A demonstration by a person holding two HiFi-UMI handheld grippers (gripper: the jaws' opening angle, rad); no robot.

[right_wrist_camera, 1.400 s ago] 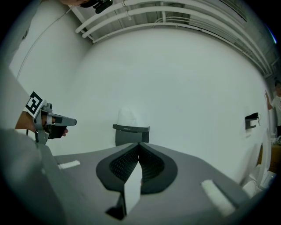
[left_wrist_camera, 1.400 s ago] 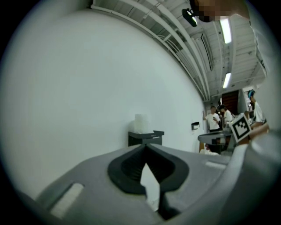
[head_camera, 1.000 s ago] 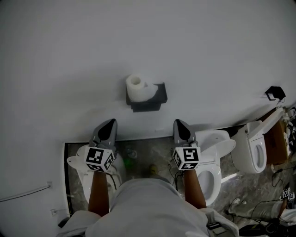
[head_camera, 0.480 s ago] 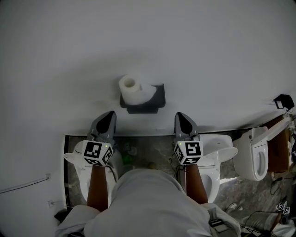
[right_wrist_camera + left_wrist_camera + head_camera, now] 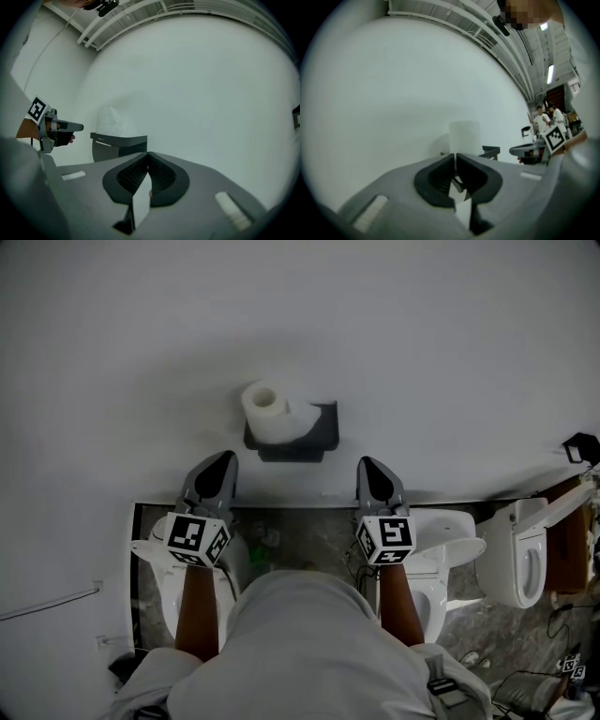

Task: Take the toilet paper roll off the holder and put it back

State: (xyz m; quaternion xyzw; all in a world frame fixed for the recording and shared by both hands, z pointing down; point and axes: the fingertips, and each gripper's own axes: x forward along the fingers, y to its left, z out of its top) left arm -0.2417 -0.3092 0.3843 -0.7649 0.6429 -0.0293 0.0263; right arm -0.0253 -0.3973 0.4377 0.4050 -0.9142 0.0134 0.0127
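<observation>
Roll (image 5: 265, 409) stands on end at the left of the dark holder (image 5: 314, 432) on the wall, apart from both grippers. Left gripper (image 5: 223, 465) and right gripper (image 5: 367, 466) each have jaws pressed together on nothing. Whatever carries the roll is hidden behind it. In the right gripper view the roll pales into the wall. Toilets (image 5: 441, 549) below are partly covered by the arms.

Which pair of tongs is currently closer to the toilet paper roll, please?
Left. The left tongs point almost straight at the toilet paper roll; the right tongs sit farther off to its right.
</observation>
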